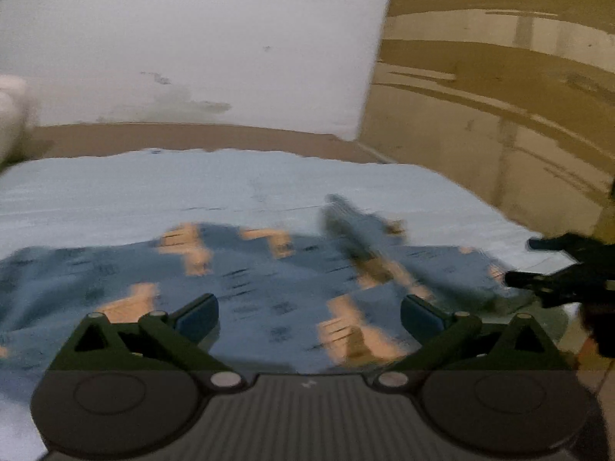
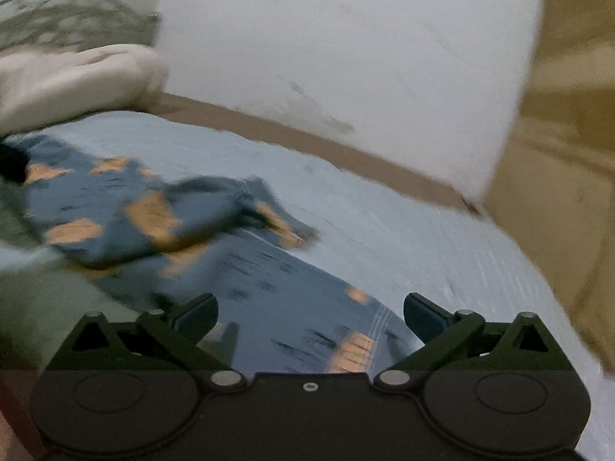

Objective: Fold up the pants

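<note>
The pants (image 1: 269,280) are blue with orange patches and dark marks. They lie crumpled on a light blue bed sheet (image 1: 192,188). My left gripper (image 1: 309,317) hovers over them, jaws wide apart, nothing between its fingers. In the right wrist view the pants (image 2: 161,226) spread from the left to under my right gripper (image 2: 310,317), which is open too and holds nothing. A fold of the cloth is bunched up at the middle left. The right gripper (image 1: 538,265) shows dark at the right edge of the left wrist view. Both views are blurred.
A white wall (image 1: 192,38) stands behind the bed, with a brown strip at its foot. A tan wooden surface (image 1: 499,77) rises on the right. A pale pillow or blanket (image 2: 73,77) lies at the far left of the bed.
</note>
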